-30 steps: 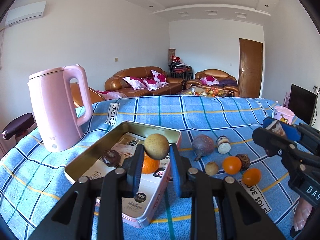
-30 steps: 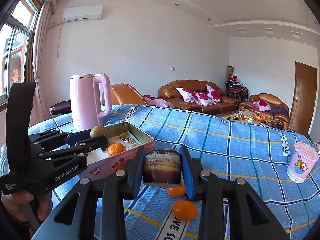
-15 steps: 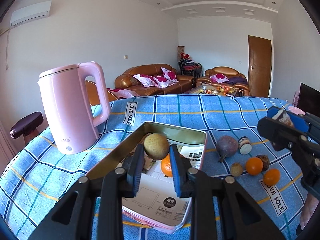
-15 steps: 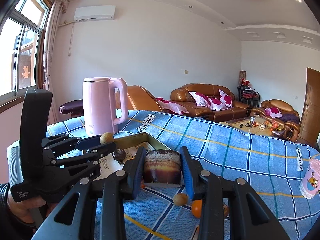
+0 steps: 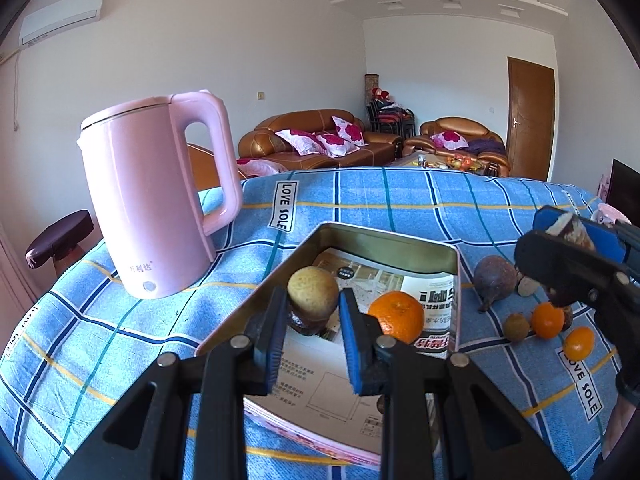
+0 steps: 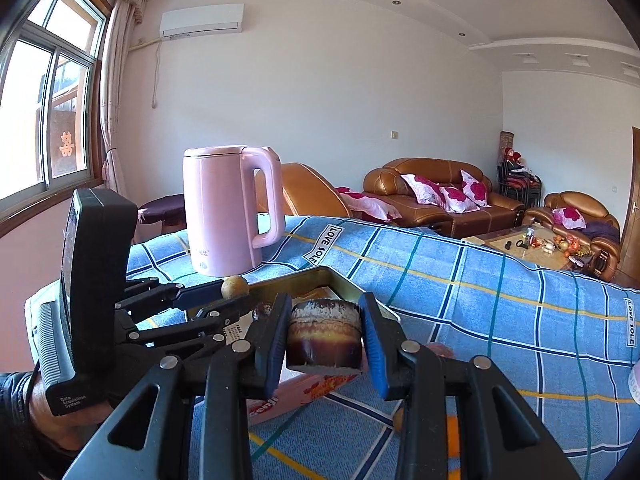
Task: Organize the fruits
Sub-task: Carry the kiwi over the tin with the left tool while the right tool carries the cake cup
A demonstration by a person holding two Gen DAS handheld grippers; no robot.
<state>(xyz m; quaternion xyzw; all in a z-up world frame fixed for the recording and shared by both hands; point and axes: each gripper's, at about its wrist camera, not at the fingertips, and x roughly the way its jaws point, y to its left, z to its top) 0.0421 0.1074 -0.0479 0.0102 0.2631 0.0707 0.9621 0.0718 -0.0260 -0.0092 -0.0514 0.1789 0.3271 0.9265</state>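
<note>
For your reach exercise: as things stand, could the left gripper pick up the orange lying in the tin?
Probably not yet: the left gripper is shut on a brown round fruit. The orange lies uncovered in the tin, close beside it.

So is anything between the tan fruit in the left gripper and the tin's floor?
Partly. The left gripper holds the tan fruit over the tin, directly above a dark fruit already inside. An orange lies just to the right. The paper lining nearer the camera is bare.

Kettle: pink. Cloth: blue, dark-and-yellow check. Tin: gold inside, pink outside. Orange: orange. Gripper pads: blue. Sofa: brown.
</note>
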